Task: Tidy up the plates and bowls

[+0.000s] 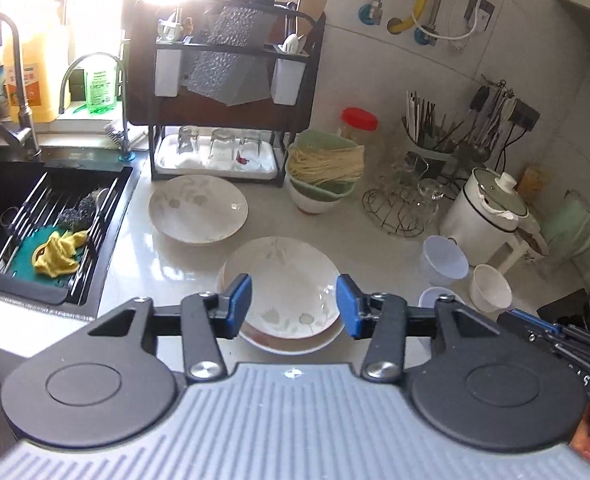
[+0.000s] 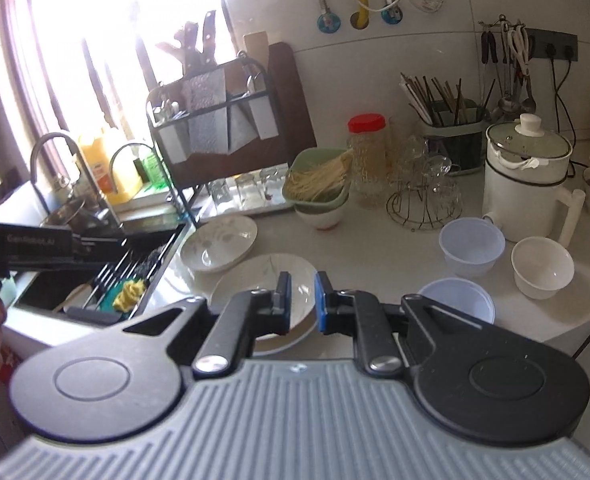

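A stack of white leaf-patterned plates [image 1: 287, 292] sits on the counter near the front; it also shows in the right wrist view [image 2: 255, 280]. A second such plate [image 1: 198, 208] [image 2: 219, 242] lies behind it, by the sink. My left gripper [image 1: 294, 306] is open and empty, hovering over the stack. My right gripper [image 2: 301, 300] is nearly closed, with a narrow gap, above the stack's right rim; no grasp is evident. Two pale blue plastic bowls [image 2: 471, 246] [image 2: 457, 300] and a white bowl [image 2: 543, 266] stand to the right; they also show in the left view [image 1: 445, 260] [image 1: 491, 286].
A sink [image 1: 47, 216] with a wire rack and yellow cloth lies left. A dish rack with glasses [image 1: 219, 152], green bowls of noodles [image 1: 323, 168], a red-lidded jar [image 2: 367, 152], a wire glass stand [image 2: 423, 196] and a white pot [image 2: 529, 180] line the back.
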Demonstrator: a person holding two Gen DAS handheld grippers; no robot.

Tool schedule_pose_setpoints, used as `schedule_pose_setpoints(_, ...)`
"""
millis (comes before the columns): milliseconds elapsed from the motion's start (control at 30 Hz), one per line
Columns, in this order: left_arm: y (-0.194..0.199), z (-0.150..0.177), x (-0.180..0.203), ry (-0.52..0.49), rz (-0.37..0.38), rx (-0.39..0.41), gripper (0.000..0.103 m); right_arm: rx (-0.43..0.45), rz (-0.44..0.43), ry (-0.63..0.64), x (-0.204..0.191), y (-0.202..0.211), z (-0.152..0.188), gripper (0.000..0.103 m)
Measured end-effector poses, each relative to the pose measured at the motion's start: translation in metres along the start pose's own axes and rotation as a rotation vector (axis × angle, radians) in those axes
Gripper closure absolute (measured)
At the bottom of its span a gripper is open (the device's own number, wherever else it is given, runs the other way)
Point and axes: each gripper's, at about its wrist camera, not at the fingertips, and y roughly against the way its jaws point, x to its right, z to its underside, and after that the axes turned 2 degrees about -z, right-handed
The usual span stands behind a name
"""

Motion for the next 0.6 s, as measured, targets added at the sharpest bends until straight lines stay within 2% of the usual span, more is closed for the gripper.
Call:
schedule_pose_setpoints(167,0.008,0.009,0.007,-0.028,-0.058,-0.004,0.039,0.012,-0.038,0.001,0.002,0.006,0.006,0.087)
schedule_pose_setpoints(200,0.011,0.008,0.006,-0.023,-0.075,0.003,0.036,0.019,-0.039,0.002,0.003,0.007,0.005,0.077)
schedule_pose_setpoints(233,0.014,0.008,0.005,-0.011,-0.082,0.005,0.035,0.029,-0.032,0.0,0.004,0.007,0.004,0.054)
schedule_pose_setpoints(267,0.017,0.008,0.003,-0.005,-0.079,0.011,0.034,0.04,-0.027,-0.005,0.005,0.008,0.004,0.042)
schedule_pose_setpoints(300,0.018,0.007,0.001,-0.003,-0.081,0.019,0.033,0.054,-0.025,-0.011,0.006,0.008,0.003,0.022)
schedule_pose_setpoints(333,0.02,0.006,0.0,-0.001,-0.094,0.026,0.031,0.062,-0.025,-0.016,0.007,0.007,0.003,0.015)
schedule_pose_setpoints(367,0.021,0.007,-0.002,0.004,-0.107,0.035,0.029,0.058,-0.018,-0.019,0.007,0.006,0.003,0.016)
schedule_pose_setpoints(433,0.02,0.006,-0.007,0.013,-0.127,0.05,0.015,0.042,-0.02,-0.029,0.008,0.001,0.001,0.017)
schedule_pose_setpoints(600,0.011,0.001,-0.02,0.037,-0.169,0.032,0.006,0.053,-0.034,-0.037,0.005,-0.004,-0.003,0.017)
